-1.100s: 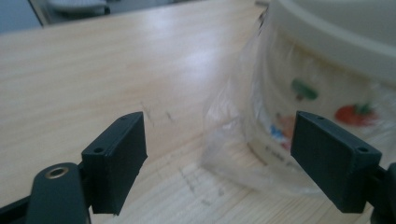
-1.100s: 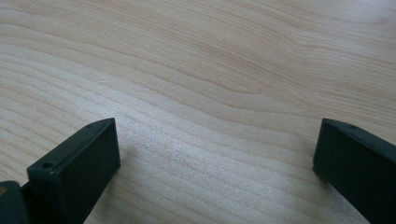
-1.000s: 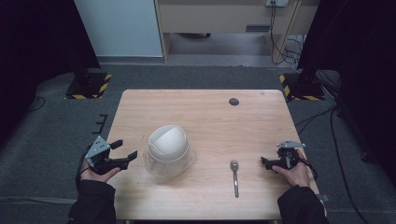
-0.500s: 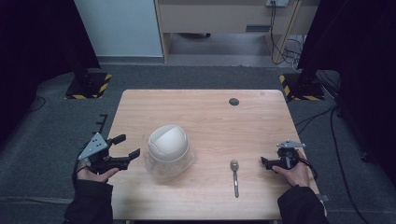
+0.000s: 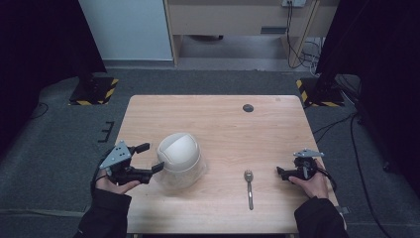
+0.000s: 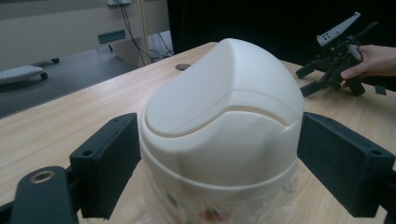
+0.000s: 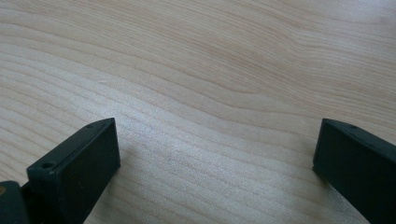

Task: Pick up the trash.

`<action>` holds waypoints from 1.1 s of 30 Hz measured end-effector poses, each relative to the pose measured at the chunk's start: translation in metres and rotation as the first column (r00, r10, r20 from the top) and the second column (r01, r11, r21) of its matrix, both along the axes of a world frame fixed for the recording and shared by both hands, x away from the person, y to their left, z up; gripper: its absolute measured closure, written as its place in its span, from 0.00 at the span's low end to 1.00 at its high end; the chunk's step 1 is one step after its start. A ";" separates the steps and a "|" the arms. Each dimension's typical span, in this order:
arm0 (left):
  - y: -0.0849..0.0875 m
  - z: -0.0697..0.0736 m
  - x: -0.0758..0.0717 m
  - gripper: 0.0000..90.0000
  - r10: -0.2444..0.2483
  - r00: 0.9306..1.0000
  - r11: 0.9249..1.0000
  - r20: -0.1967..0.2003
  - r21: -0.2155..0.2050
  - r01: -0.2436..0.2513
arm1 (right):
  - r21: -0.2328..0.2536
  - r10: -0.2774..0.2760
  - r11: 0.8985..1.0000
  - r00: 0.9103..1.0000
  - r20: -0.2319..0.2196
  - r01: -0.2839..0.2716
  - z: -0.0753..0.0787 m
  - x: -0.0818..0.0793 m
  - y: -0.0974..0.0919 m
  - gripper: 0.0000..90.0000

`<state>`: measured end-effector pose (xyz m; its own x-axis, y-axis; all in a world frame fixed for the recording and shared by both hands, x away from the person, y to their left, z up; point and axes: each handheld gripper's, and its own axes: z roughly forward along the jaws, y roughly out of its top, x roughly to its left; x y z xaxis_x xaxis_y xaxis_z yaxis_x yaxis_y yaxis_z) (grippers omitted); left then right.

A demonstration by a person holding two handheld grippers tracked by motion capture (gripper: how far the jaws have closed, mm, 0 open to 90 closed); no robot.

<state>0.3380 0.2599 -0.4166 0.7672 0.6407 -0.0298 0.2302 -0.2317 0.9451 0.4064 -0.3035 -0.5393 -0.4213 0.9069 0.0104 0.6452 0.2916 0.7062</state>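
Observation:
A white domed bin (image 5: pixel 179 153) with a clear plastic liner stands left of the table's middle. My left gripper (image 5: pixel 150 157) is at its left side, jaws open and just having been opening. In the left gripper view the bin (image 6: pixel 219 121) fills the gap between the two black pads (image 6: pixel 107 168), close to both, and neither visibly presses it. My right gripper (image 5: pixel 281 172) rests low on the table near the right edge, pointing left. Its jaws (image 7: pixel 215 163) stand open over bare wood. The right gripper (image 6: pixel 327 77) also shows far off behind the bin.
A metal spoon (image 5: pixel 249 187) lies on the wooden table (image 5: pixel 223 124) between the bin and the right gripper, handle toward the front edge. A small dark round disc (image 5: pixel 248 107) sits near the far edge. Grey floor surrounds the table.
The left gripper has moved right and slightly up, from the table's left edge to the bin's side, with its jaws a little wider. The right gripper has stayed put.

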 end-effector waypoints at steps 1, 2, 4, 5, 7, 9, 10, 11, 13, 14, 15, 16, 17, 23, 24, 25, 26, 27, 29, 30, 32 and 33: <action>-0.003 0.000 0.001 0.14 -0.005 1.000 1.000 -0.001 0.005 0.005 | 0.000 0.000 1.000 1.000 0.000 0.000 0.000 0.000 0.000 0.01; -0.006 -0.001 0.003 0.14 -0.010 1.000 1.000 -0.003 0.007 0.010 | 0.000 0.000 1.000 1.000 0.000 0.000 0.000 0.000 0.000 0.01; -0.011 0.000 0.005 0.14 -0.021 1.000 1.000 -0.002 0.013 0.021 | 0.001 0.000 1.000 1.000 0.000 0.000 0.000 0.000 0.000 0.01; -0.011 0.000 0.005 0.14 -0.021 1.000 1.000 -0.002 0.013 0.021 | 0.000 0.000 1.000 1.000 0.000 0.000 0.000 0.000 0.000 0.01; -0.015 0.002 0.008 0.14 -0.032 0.999 0.999 0.000 0.016 0.032 | 0.000 0.000 1.000 1.000 0.000 0.000 0.000 0.000 0.000 0.01; -0.019 0.004 0.010 0.13 -0.038 0.999 0.999 0.005 0.017 0.038 | 0.000 0.000 1.000 1.000 0.000 0.000 0.000 0.000 0.000 0.01; -0.021 0.005 0.011 0.13 -0.042 0.999 0.999 0.004 0.015 0.042 | 0.000 0.000 1.000 1.000 0.000 0.000 0.000 0.000 0.000 0.01; -0.024 0.005 0.014 0.13 -0.048 0.999 0.999 -0.005 0.010 0.048 | 0.001 0.000 1.000 1.000 0.000 0.000 0.000 0.000 0.000 0.01; -0.025 0.004 0.015 0.13 -0.050 0.999 0.999 -0.011 0.011 0.050 | 0.000 0.000 1.000 1.000 0.000 0.000 0.000 0.000 0.000 0.01; -0.028 0.000 0.016 0.12 -0.051 0.999 0.999 -0.019 0.017 0.051 | 0.000 0.000 1.000 1.000 0.000 0.000 0.000 0.000 0.000 0.01; -0.029 -0.001 0.017 0.11 -0.051 0.998 0.998 -0.029 0.020 0.052 | 0.001 0.000 1.000 1.000 0.000 0.000 0.000 0.000 0.000 0.01; -0.029 -0.001 0.017 0.11 -0.051 0.998 0.998 -0.029 0.020 0.052 | 0.001 0.000 1.000 1.000 0.000 0.000 0.000 0.000 0.000 0.01; -0.031 -0.003 0.018 0.11 -0.061 0.996 0.998 -0.063 0.017 0.062 | 0.000 0.000 1.000 1.000 0.000 0.000 0.000 0.000 0.000 0.01; -0.036 -0.005 0.020 0.09 -0.063 0.996 0.997 -0.069 0.038 0.066 | 0.001 0.000 1.000 1.000 0.000 0.000 0.000 0.000 0.000 0.01; -0.036 -0.005 0.020 0.08 -0.063 0.995 0.997 -0.072 0.034 0.066 | 0.000 0.000 1.000 1.000 0.000 0.000 0.000 0.000 0.000 0.01; -0.036 -0.005 0.020 0.08 -0.063 0.995 0.997 -0.072 0.034 0.066 | 0.000 0.000 1.000 1.000 0.000 0.000 0.000 0.000 0.000 0.01; -0.036 -0.005 0.020 0.08 -0.061 0.995 0.998 -0.073 0.029 0.063 | 0.001 0.000 1.000 1.000 0.000 0.000 0.000 0.000 0.000 0.01; -0.037 -0.005 0.020 0.08 -0.058 0.995 0.998 -0.076 0.026 0.060 | 0.000 0.000 1.000 1.000 0.000 0.000 0.000 0.000 0.000 0.01; -0.038 -0.005 0.020 0.08 -0.044 0.996 0.999 -0.078 0.025 0.046 | 0.001 0.000 1.000 1.000 0.000 0.000 0.000 0.000 0.000 0.01; -0.039 -0.006 0.020 0.08 -0.035 0.996 0.999 -0.084 0.013 0.036 | 0.000 0.000 1.000 1.000 0.000 0.000 0.000 0.000 0.000 0.01; -0.041 -0.006 0.020 0.08 -0.024 0.996 1.000 -0.087 -0.012 0.023 | 0.001 0.000 1.000 1.000 0.000 0.000 0.000 0.000 0.000 0.01; -0.042 -0.007 0.019 0.10 -0.022 0.996 0.999 -0.085 -0.026 0.020 | 0.000 0.000 1.000 1.000 0.000 0.000 0.000 0.000 0.000 0.01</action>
